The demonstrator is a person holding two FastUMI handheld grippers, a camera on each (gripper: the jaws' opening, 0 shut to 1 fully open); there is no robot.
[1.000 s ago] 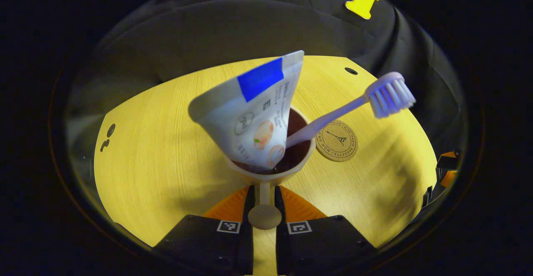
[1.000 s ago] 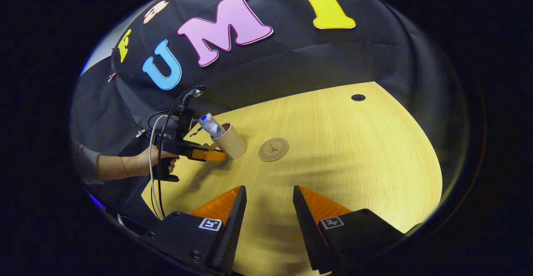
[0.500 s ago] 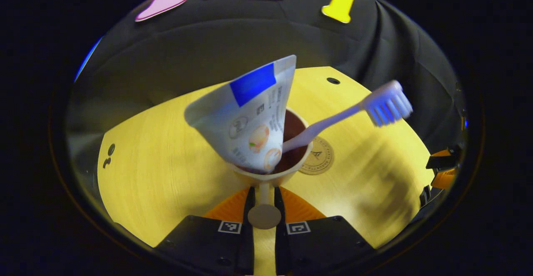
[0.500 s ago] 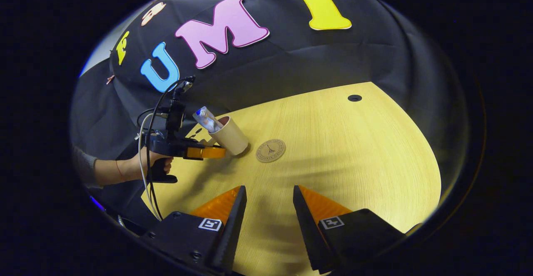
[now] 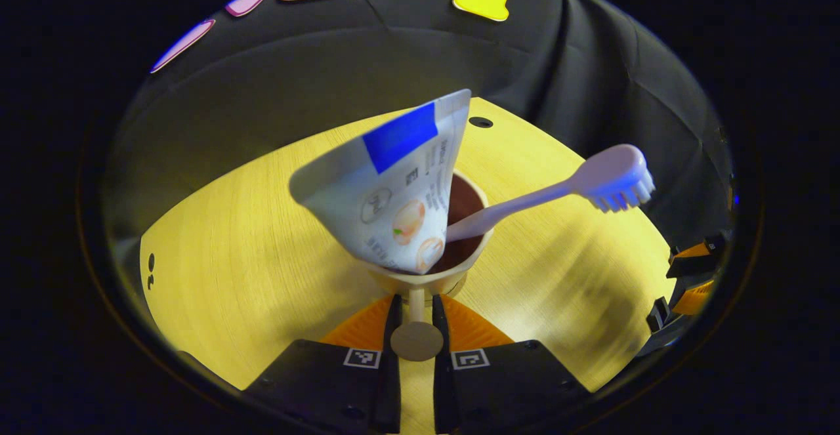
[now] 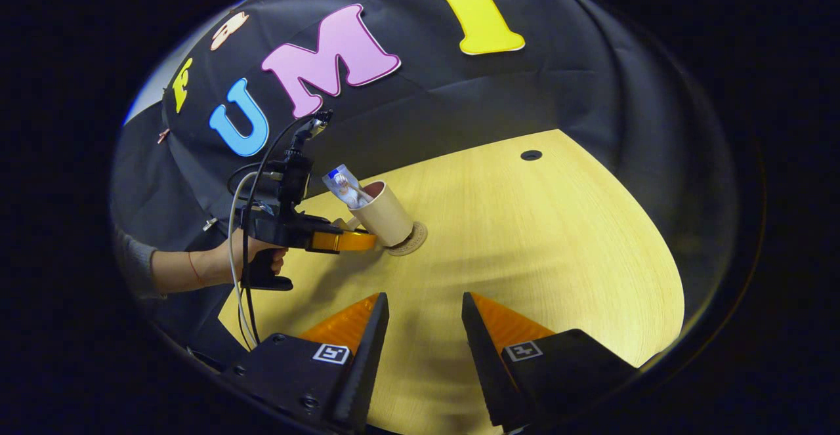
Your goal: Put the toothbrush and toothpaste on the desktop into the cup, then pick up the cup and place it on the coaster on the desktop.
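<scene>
A beige cup (image 5: 474, 255) holds a white toothpaste tube (image 5: 394, 186) with a blue patch and a pale toothbrush (image 5: 577, 186), head up and leaning right. My left gripper (image 5: 415, 300) is shut on the cup's handle (image 5: 415, 304). In the right gripper view the cup (image 6: 387, 215) tilts over the round cork coaster (image 6: 415, 241), its base covering most of it. I cannot tell whether they touch. A hand holds the left gripper (image 6: 341, 241) there. My right gripper (image 6: 423, 300) stands open over bare wood nearer the front, with nothing between its fingers.
The yellow wooden table (image 6: 558, 238) has a small dark hole (image 6: 531, 155) near its far edge. Black cloth hangs close behind the table. The right gripper (image 5: 689, 268) shows at the right rim of the left gripper view.
The left gripper has carried the cup rightwards from beside the coaster to over it. The coaster is now mostly hidden beneath the cup. The right gripper stayed open and nearly still.
</scene>
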